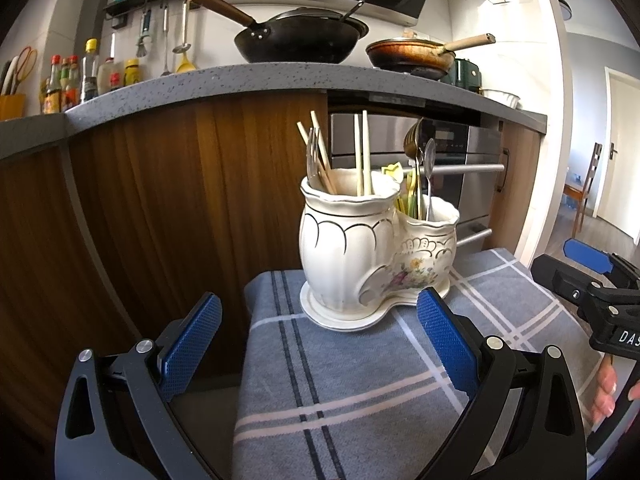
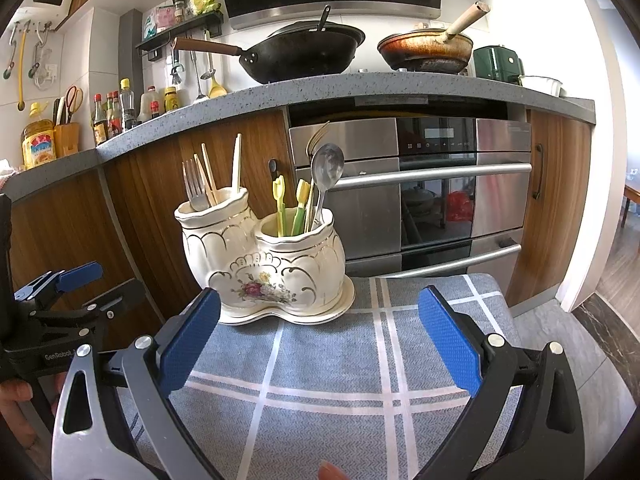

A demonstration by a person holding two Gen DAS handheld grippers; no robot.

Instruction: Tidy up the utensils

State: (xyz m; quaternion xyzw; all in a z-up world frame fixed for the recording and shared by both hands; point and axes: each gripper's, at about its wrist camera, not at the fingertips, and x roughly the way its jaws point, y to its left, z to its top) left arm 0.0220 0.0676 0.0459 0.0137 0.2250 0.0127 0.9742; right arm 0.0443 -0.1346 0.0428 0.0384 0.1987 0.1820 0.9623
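A white ceramic two-pot utensil holder (image 1: pixel 360 248) (image 2: pixel 260 260) with a flower pattern stands on a blue plaid cloth (image 1: pixel 360 380) (image 2: pixel 340 380). The taller pot holds wooden chopsticks (image 1: pixel 362 152) (image 2: pixel 237 164) and a fork (image 2: pixel 195 186). The lower pot holds metal spoons (image 1: pixel 429 160) (image 2: pixel 327 170) and small yellow-green picks (image 2: pixel 280 204). My left gripper (image 1: pixel 320 312) is open and empty, just in front of the holder. My right gripper (image 2: pixel 320 308) is open and empty, in front of and right of the holder. Each gripper shows at the edge of the other's view.
Behind the cloth-covered stand are wooden cabinet doors (image 1: pixel 180 200) and a steel oven (image 2: pixel 420 188) with bar handles. The grey counter (image 2: pixel 360 84) above carries a black wok (image 2: pixel 304 54), a frying pan (image 2: pixel 424 50) and sauce bottles (image 2: pixel 120 112).
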